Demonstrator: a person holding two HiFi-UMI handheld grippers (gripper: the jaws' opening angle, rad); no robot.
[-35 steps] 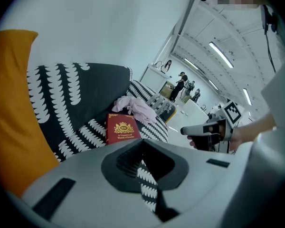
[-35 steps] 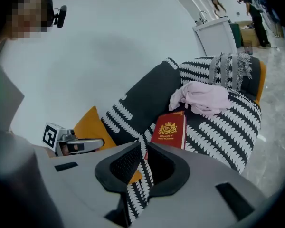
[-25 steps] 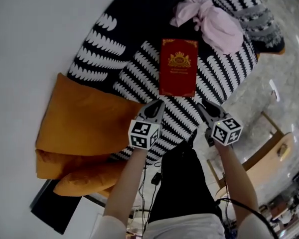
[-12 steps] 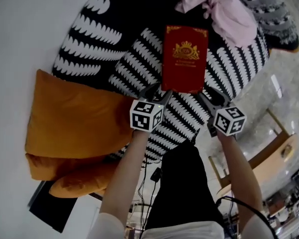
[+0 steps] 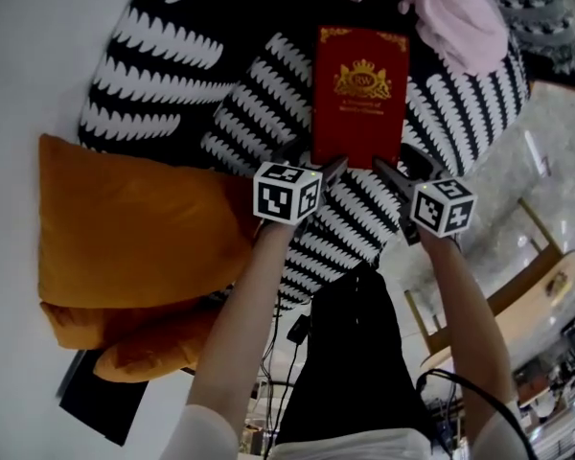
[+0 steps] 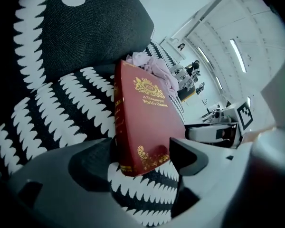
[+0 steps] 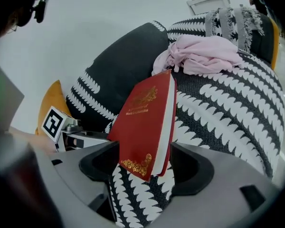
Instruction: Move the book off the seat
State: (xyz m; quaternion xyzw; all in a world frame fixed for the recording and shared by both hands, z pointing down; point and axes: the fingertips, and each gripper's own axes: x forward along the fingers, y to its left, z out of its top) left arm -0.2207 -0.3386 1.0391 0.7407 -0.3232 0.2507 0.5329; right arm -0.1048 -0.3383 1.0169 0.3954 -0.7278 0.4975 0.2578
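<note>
Red book (image 5: 358,94), upper centre: gold crest, title "A Treasury of World's Classics". L gripper (image 5: 314,163) & R gripper (image 5: 402,165): jaws just opened, straddling book's near corners, unclamped.

An orange cushion (image 5: 125,228) sits left, a crumpled pink cloth (image 5: 455,17) top right, well apart.

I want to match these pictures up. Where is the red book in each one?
Head view: the red book is at top centre, gold crest up.
Left gripper view: it fills the middle, spine on its left.
Right gripper view: it sits in the middle, page edges on its right.
Shared landmark: the pink cloth, just past the book's far end.
</note>
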